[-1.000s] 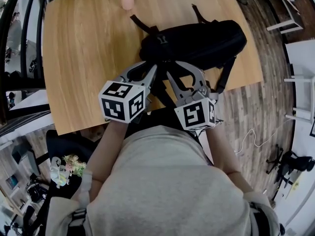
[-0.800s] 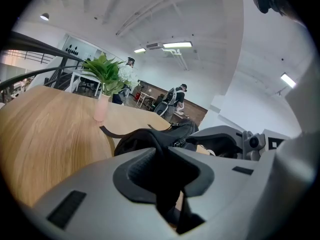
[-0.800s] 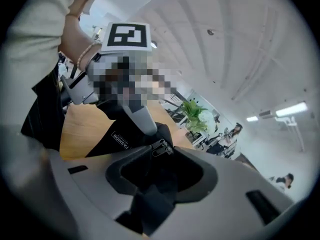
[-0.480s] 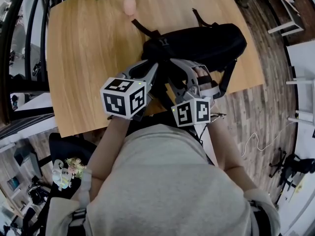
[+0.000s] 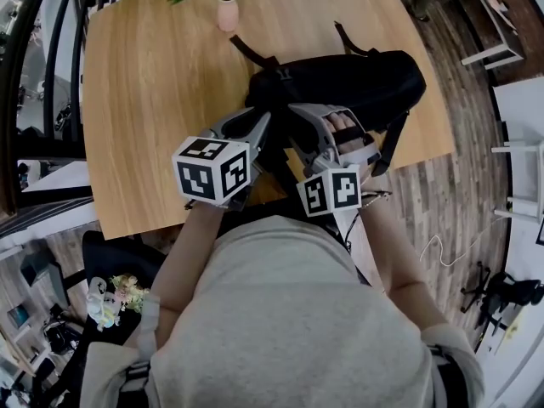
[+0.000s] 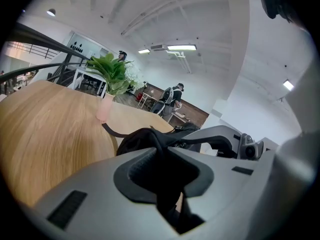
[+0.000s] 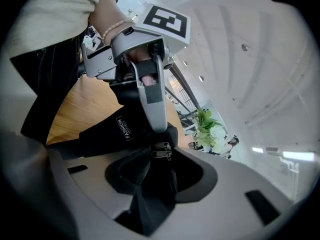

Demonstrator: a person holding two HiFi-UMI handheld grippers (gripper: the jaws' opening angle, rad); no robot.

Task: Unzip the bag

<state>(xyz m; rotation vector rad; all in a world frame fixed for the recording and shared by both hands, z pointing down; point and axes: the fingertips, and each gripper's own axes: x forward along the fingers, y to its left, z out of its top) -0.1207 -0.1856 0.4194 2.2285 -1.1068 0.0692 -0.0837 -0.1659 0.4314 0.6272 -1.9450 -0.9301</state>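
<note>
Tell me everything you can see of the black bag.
The black bag is soft, dark fabric lying lengthwise on the wooden table near its front edge, straps spilling out around it. A FASHION label in white print marks one panel, and two metal zipper pulls sit side by side. The left gripper pinches a fold of its fabric; the right gripper is closing its jaws, with fabric beside the pulls between them.
</note>
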